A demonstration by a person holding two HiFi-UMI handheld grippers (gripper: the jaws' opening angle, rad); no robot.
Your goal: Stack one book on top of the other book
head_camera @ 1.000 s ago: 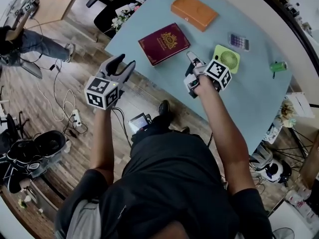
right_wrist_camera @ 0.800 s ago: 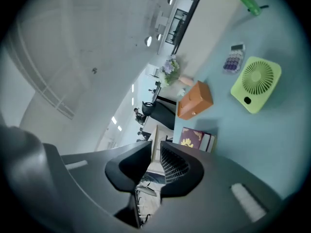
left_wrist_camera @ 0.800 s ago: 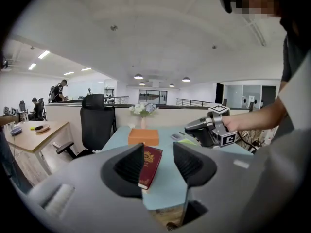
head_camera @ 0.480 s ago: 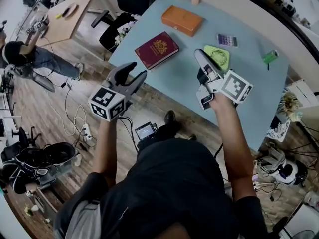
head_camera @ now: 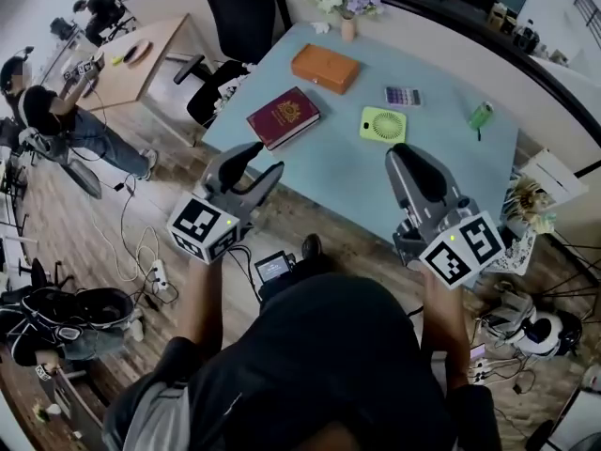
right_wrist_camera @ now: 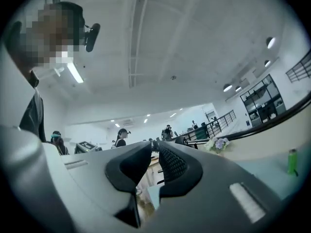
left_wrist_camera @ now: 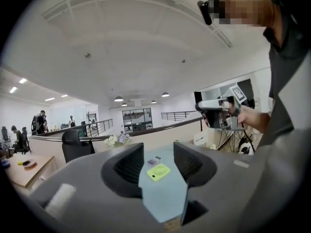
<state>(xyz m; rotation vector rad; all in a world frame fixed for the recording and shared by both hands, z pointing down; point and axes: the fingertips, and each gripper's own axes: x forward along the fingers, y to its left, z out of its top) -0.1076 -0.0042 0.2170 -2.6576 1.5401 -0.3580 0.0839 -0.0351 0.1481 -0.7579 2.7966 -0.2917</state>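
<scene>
A dark red book (head_camera: 283, 116) lies flat near the left edge of the pale blue table (head_camera: 423, 172). An orange book (head_camera: 325, 68) lies apart from it, farther back. Both grippers hang in the air at the table's near side, well short of the books. My left gripper (head_camera: 255, 160) is off the table's left corner, and its fingers stand apart with nothing between them (left_wrist_camera: 158, 159). My right gripper (head_camera: 407, 161) is over the near edge, its jaws closed together and empty (right_wrist_camera: 155, 152). Neither gripper view shows a book.
A green fan (head_camera: 383, 124), a calculator (head_camera: 402, 96) and a green bottle (head_camera: 481, 116) lie on the table, with a flower vase (head_camera: 346, 7) at the back. A black chair (head_camera: 237, 17) stands behind the left corner. Cables and gear cover the floor at left.
Both grippers have pulled back from the table toward the person and risen. The right gripper left the spot next to the green fan. The books have not moved.
</scene>
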